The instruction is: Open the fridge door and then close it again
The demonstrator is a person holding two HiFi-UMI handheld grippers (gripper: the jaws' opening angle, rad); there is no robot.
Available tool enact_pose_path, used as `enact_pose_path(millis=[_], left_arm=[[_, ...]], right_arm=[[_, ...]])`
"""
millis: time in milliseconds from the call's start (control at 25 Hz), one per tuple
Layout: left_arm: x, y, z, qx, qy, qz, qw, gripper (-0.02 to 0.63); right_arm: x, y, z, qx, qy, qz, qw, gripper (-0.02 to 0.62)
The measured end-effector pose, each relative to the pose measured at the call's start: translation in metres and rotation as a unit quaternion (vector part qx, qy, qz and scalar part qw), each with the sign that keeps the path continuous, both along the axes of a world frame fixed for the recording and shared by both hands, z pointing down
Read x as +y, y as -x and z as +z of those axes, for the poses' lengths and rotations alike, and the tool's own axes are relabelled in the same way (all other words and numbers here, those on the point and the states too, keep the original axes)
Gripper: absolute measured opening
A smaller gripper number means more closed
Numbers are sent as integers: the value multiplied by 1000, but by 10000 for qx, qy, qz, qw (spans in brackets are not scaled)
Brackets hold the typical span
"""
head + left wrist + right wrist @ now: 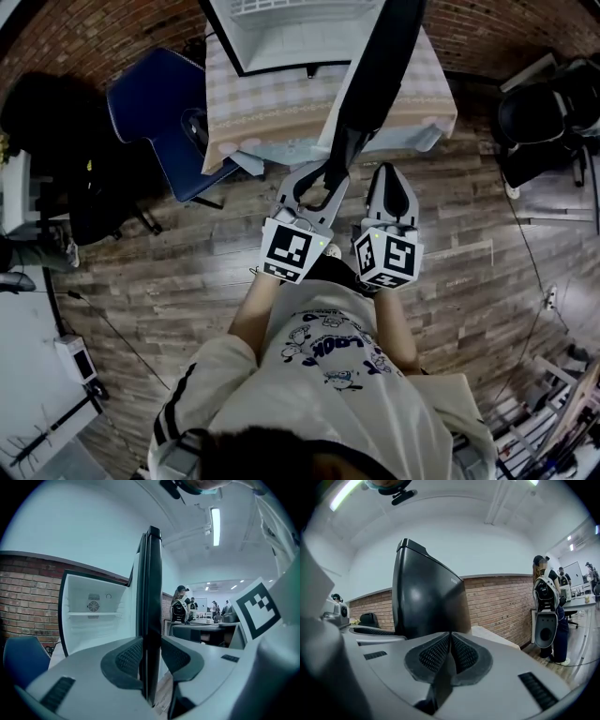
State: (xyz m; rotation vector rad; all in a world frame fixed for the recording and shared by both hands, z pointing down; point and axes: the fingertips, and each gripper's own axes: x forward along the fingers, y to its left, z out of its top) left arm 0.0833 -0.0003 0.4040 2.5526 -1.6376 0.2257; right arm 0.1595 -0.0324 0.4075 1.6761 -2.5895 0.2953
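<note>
Head view: blk fridge door (380, 75) open, white inside.

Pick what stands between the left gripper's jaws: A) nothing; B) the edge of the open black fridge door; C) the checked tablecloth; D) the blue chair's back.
B: in the left gripper view, the black fridge door stands edge-on, clamped in the left gripper.

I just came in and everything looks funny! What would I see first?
The tall black fridge door stands wide open in the middle, its edge pinched between the left gripper's jaws. To its left glows the fridge's white inside, with one shelf across it. The right gripper is alongside, jaws together and empty.
</note>
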Motion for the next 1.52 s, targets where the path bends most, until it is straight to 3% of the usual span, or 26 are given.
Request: enact_pose_path(millis=[800,1520], left_arm=[[-2,-109,0,-78,-38,775,9970,98],[-27,-195,-3,-91,-81,1650,9862,98]], right_arm=[[9,-100,0,-48,-18,1057,9944,34],[-3,-177,-2,-36,-34,1845,9828,34]])
